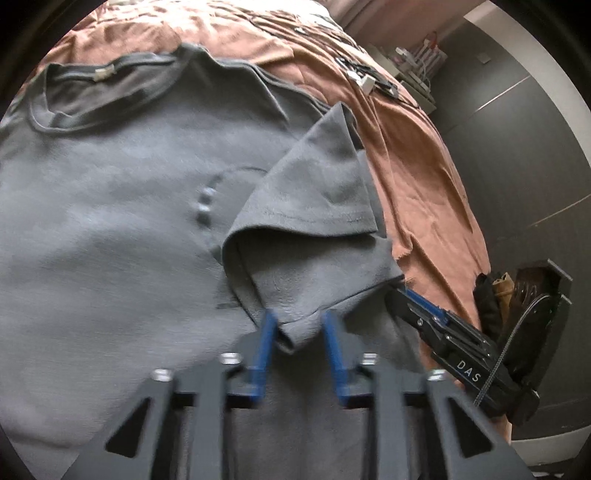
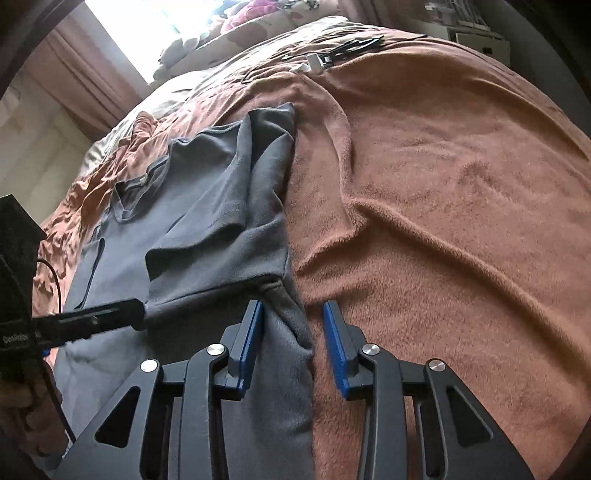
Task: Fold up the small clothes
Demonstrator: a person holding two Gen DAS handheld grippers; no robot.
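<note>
A grey T-shirt (image 1: pixel 110 206) lies flat on a brown blanket (image 1: pixel 417 177), collar at the far end. Its right sleeve (image 1: pixel 314 192) is folded inward over the chest. My left gripper (image 1: pixel 300 325) is open, its blue pads either side of the sleeve's hem corner. In the right wrist view the shirt (image 2: pixel 207 206) lies at the left. My right gripper (image 2: pixel 293 314) is open, astride the shirt's folded right edge (image 2: pixel 284 325). The right gripper also shows in the left wrist view (image 1: pixel 402 286), at the shirt's edge. The left gripper's tip (image 2: pixel 142 314) shows at the sleeve hem.
The brown blanket (image 2: pixel 443 206) covers the bed to the right of the shirt. Cables and a white plug (image 2: pixel 317 59) lie at the bed's far end. A grey floor (image 1: pixel 517 147) and white shelving (image 1: pixel 417 70) lie beyond the bed's right edge. Patterned bedding (image 2: pixel 207 33) sits by the window.
</note>
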